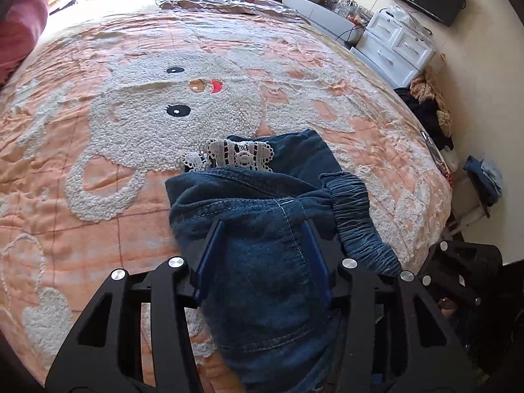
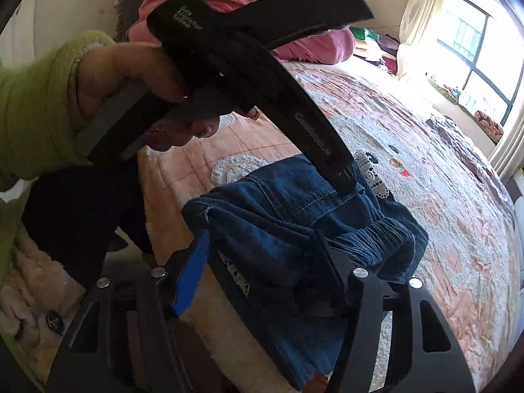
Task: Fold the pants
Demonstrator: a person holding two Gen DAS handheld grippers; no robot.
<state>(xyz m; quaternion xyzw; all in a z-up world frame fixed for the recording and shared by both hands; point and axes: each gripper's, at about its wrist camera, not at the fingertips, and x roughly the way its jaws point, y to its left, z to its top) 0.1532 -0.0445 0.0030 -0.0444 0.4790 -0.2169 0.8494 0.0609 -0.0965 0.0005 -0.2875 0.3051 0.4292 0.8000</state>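
Folding well advanced: pants (image 1: 262, 229) seen bunched in compact stack on bed (image 1: 98, 131), lace hem at 12 o'clock, waistband at 3. Left gripper (image 1: 262, 258) clamped on denim; right gripper's (image 2: 262, 255) grip cannot be told. Final tidying judged left.

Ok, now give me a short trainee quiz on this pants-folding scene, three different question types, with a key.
1. True or false: the pants lie on a bare wooden floor.
2. Which trim shows at the far edge of the pants? A) white lace B) red ribbon C) brown fur
3. Short answer: what sits between the blue pads of the left gripper?

Key
1. False: they lie on a peach quilt on a bed.
2. A
3. Denim of the pants.
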